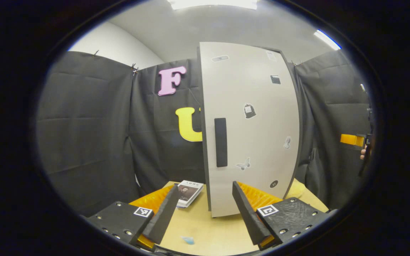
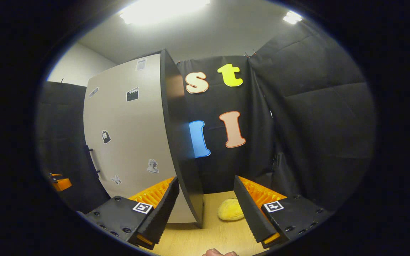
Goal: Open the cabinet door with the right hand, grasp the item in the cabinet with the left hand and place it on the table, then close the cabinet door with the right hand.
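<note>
A tall cabinet stands on the wooden table, its pale door [image 1: 251, 124] shut and dotted with small stickers. A black vertical handle [image 1: 220, 142] sits near the door's left edge. What is inside the cabinet is hidden. My left gripper [image 1: 205, 185] is open just in front of the door, below the handle, holding nothing. In the right gripper view the door [image 2: 130, 135] and the cabinet's dark side panel [image 2: 180, 149] stand to the left. My right gripper [image 2: 205, 179] is open off the cabinet's right front corner, touching nothing. The handle [image 2: 93, 160] lies far left.
A booklet [image 1: 189, 192] lies on the table [image 1: 205, 227] left of the cabinet, and a small blue scrap [image 1: 188, 240] lies nearer. A yellow sponge-like lump [image 2: 230, 209] rests right of the cabinet. The other gripper [image 1: 354, 140] hangs at the far right.
</note>
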{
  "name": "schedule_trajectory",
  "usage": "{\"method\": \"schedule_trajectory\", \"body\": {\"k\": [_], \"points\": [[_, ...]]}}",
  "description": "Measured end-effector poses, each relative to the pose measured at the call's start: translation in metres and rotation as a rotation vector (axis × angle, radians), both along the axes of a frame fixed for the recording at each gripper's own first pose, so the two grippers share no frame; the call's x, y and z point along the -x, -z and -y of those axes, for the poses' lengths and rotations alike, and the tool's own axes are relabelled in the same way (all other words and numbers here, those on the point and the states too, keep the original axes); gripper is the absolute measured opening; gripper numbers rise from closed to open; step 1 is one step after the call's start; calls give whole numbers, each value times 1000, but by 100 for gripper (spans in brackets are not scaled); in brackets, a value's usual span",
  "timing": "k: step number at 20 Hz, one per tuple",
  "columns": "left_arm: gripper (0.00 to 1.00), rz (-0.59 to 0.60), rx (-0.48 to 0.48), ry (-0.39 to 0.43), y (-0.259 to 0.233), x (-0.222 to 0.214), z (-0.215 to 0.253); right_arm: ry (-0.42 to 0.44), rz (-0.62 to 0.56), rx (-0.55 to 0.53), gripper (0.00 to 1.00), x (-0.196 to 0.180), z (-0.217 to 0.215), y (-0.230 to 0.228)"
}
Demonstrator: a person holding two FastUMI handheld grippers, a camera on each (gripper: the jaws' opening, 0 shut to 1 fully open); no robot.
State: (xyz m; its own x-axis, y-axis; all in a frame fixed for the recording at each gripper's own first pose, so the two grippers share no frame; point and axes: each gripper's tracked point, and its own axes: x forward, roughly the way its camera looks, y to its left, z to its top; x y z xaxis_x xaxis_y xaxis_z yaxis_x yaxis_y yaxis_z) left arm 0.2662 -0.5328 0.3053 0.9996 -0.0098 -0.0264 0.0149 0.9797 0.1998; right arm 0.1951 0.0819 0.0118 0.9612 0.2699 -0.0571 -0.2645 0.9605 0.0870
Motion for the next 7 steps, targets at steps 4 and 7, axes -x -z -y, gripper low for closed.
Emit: {"method": "schedule_trajectory", "body": {"k": [4,7], "points": [[91,18,52,8,-1,-17,-17,78,-4,18,97,-2,22,7],[91,18,53,41,2,-20,-19,89,-43,-17,97,0,19,15]]}}
